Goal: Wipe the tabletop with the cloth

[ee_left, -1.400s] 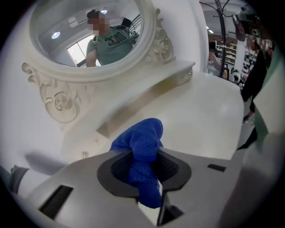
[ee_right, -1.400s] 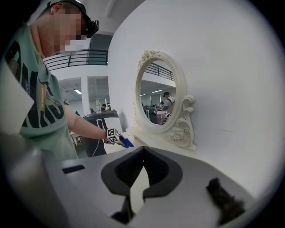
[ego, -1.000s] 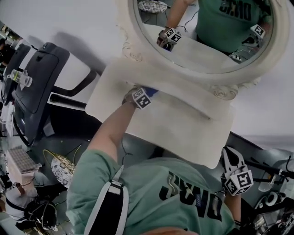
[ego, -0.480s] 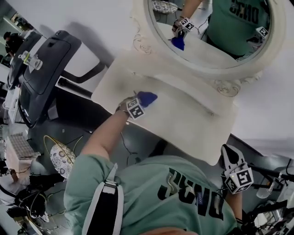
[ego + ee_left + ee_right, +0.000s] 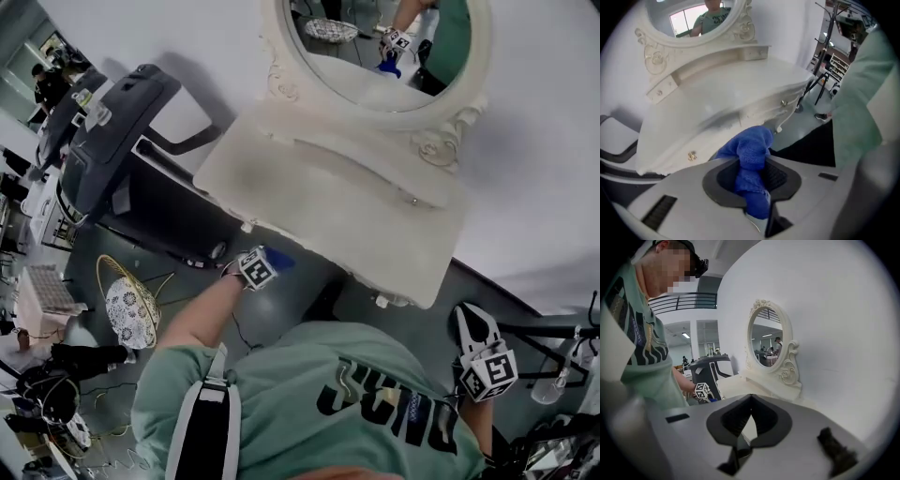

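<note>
L gripper [image 5: 752,177] clamped on blue cloth [image 5: 751,149], held off the front edge w/ tabletop [image 5: 349,204] just ahead of jaws; R gripper [image 5: 751,420] closed, empty, well apart at person's side, so L is nearer.

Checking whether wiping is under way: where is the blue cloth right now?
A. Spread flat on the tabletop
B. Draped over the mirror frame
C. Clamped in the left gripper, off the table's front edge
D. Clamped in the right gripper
C: the left gripper view shows the blue cloth pinched in the left gripper, which the head view puts in front of the tabletop, not over it.
</note>
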Motion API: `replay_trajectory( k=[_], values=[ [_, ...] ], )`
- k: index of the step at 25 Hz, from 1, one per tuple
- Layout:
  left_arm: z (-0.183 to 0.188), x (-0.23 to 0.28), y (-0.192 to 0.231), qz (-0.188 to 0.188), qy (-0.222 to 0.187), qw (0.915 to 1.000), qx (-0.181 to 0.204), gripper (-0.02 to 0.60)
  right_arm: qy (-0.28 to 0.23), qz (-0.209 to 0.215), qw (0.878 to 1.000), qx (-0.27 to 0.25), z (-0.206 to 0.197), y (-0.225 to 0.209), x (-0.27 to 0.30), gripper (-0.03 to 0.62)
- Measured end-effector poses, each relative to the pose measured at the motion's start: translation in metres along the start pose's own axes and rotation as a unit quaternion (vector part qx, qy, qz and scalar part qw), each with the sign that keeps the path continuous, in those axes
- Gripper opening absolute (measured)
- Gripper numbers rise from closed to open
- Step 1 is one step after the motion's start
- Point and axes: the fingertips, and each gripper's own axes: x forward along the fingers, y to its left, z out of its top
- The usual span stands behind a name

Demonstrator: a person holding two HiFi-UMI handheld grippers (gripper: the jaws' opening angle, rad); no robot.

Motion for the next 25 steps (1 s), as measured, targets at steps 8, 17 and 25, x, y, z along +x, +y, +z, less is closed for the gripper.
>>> replay_trajectory(
  k=[8, 17, 25],
  values=[
    [0.207, -0.003, 0.147, 0.087, -0.1, 0.9892, 0.063, 0.101, 0.004, -0.012, 1.0, -0.004, 0.03, -0.02, 0.06, 0.008],
    [0.29, 0.065, 0.25, 0.072, -0.094, 0.9891, 0.088, 0.101, 0.053, -0.04, 0.998, 0.01, 0.067, -0.045, 0.145, 0.008],
    [0.287, 0.065, 0.245, 0.074, -0.105, 0.9877, 0.088, 0.098, 0.073, -0.004, 0.997, -0.006, 0.075, -0.031, 0.182, 0.008]
  ],
)
